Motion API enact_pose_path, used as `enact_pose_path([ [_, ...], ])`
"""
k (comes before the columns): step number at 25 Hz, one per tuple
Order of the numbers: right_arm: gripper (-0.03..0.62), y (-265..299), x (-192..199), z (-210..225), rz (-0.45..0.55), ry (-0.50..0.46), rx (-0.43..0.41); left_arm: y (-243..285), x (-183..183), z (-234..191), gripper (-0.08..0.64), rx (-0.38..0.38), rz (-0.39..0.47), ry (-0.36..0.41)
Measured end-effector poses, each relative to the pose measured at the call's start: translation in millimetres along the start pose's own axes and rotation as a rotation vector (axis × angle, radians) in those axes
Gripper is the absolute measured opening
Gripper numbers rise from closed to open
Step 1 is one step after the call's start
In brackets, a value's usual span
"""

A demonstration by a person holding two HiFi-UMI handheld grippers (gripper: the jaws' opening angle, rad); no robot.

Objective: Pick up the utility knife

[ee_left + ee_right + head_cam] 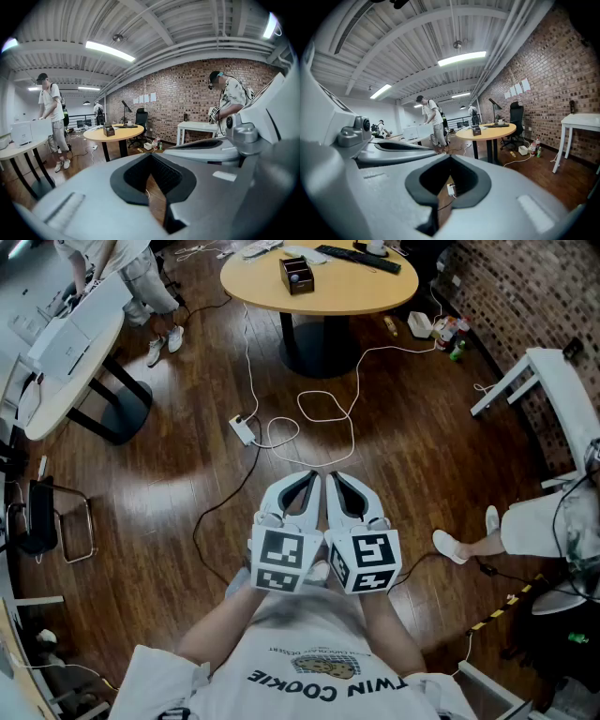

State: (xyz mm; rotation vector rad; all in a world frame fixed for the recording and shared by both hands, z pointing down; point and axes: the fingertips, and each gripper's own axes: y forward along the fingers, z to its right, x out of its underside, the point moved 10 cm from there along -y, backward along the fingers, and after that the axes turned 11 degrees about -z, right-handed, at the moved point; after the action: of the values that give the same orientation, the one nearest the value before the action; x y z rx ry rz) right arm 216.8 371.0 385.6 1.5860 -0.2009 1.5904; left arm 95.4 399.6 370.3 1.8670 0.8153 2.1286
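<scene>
Together, in the head view, we held the left gripper and the right gripper side by side, touching, in front of our chest. Both were aimed toward the round wooden table across the dark plank floor. On that table sat a small brown box and a black keyboard. Between the table and the grippers, a white power strip and a looping white cable lay on the floor. We could not pick out the utility knife in any view; the small things on the table were too far off to tell apart.

In the left gripper view its jaws were pressed together at the tips with nothing between them, and only floor showed through the black-padded opening. The table stood beyond them to the left, with a standing person further left of it.

In the right gripper view its jaws were likewise closed tip to tip and empty. The power strip showed through their padded opening, and the table stood beyond, to the right.
</scene>
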Motion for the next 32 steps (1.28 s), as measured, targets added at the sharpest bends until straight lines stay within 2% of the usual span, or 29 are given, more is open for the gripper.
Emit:
enact_pose_path([
  [7, -0.002, 5.1, -1.6, 11.6, -0.011, 0.002, -0.001, 12.8, -3.6, 1.8, 0.008, 0.013, -0.008, -0.008],
  [16, -0.002, 37.3, -17.4, 29.9, -0.018, 0.002, 0.037, 49.1, -17.2, -20.4, 0.008, 0.048, 0.001, -0.005],
  [22, -0.002, 80.1, -40.5, 35.4, -0.029, 0.005, 0.056, 79.0, -31.8, -59.0, 0.008, 0.07, 0.0, -0.01],
  [32, -0.002, 160.6, -91.6, 24.2, -0.053, -0.001, 0.106, 120.5, -58.4, -147.0, 0.007, 0.126, 0.005, -0.021],
])
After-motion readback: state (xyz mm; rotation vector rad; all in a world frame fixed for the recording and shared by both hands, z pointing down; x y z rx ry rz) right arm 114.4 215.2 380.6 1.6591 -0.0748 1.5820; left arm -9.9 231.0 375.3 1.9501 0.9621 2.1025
